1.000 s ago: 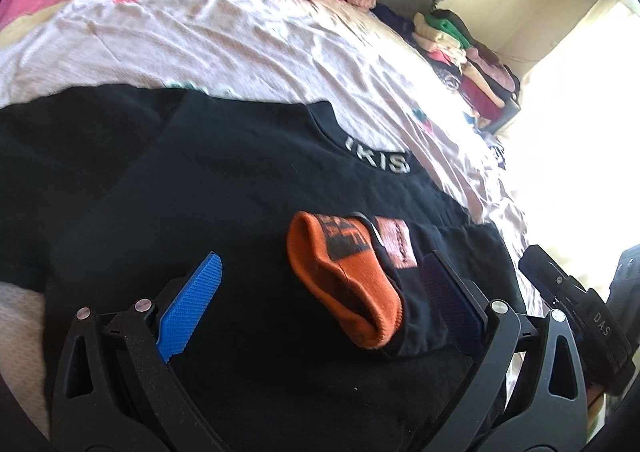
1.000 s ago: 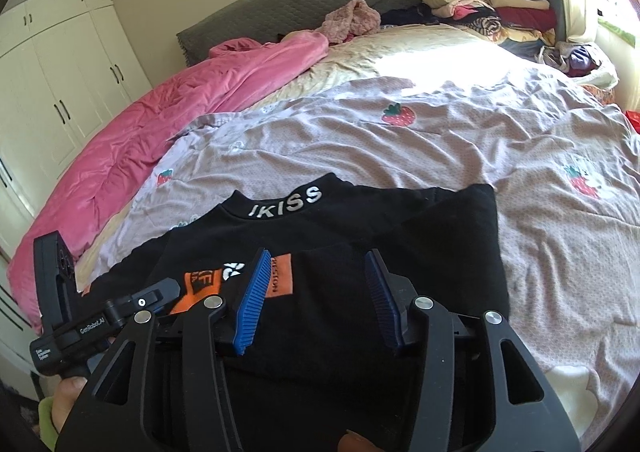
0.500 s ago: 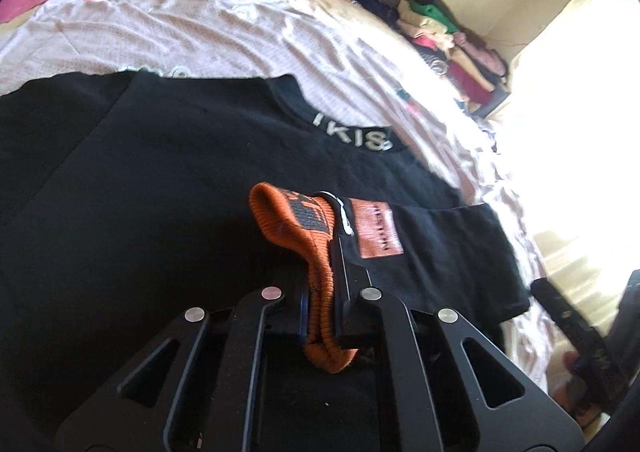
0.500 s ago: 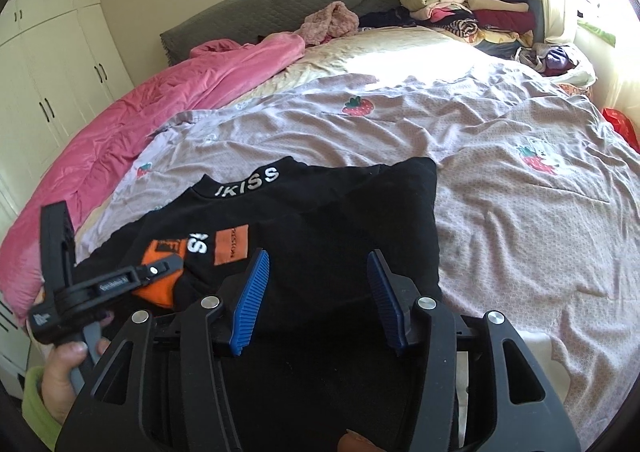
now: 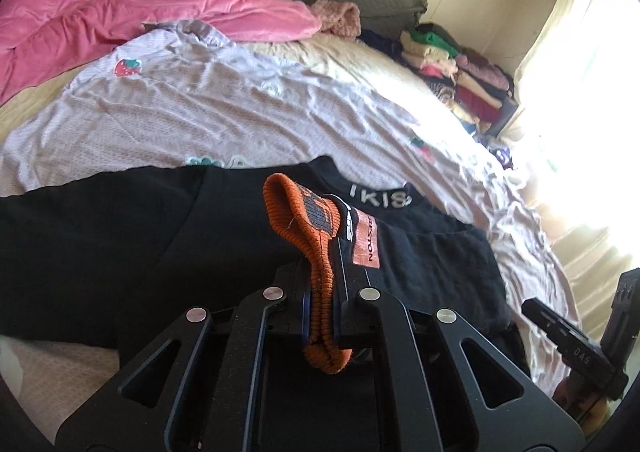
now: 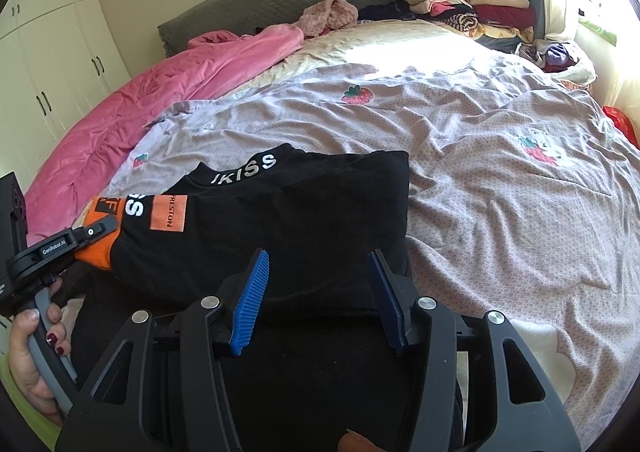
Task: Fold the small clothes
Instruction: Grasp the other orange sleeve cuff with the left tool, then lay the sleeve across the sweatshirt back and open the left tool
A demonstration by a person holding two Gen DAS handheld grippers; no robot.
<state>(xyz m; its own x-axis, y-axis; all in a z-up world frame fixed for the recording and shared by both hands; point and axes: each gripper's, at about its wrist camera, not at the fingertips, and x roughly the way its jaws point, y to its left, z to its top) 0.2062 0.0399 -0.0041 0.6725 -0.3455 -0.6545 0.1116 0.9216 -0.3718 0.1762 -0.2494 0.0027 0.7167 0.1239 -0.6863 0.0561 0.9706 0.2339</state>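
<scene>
We saw strong daylight pour in from the window [image 5: 592,63] on the right, and it burned that side of the left view to plain white. A bright patch lay on the far part of the bedspread [image 6: 400,51] in the right view. The black shirt [image 6: 320,219] stayed so dark that its folds barely showed. Both views curved hard at the edges, with black corners. The left view looked hazy and washed; the right one was sharper, with soft shadows in the creases.

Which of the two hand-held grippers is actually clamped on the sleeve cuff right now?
The left hand-held gripper: shut on the orange cuff. The right hand-held gripper is open over the black top.
</scene>
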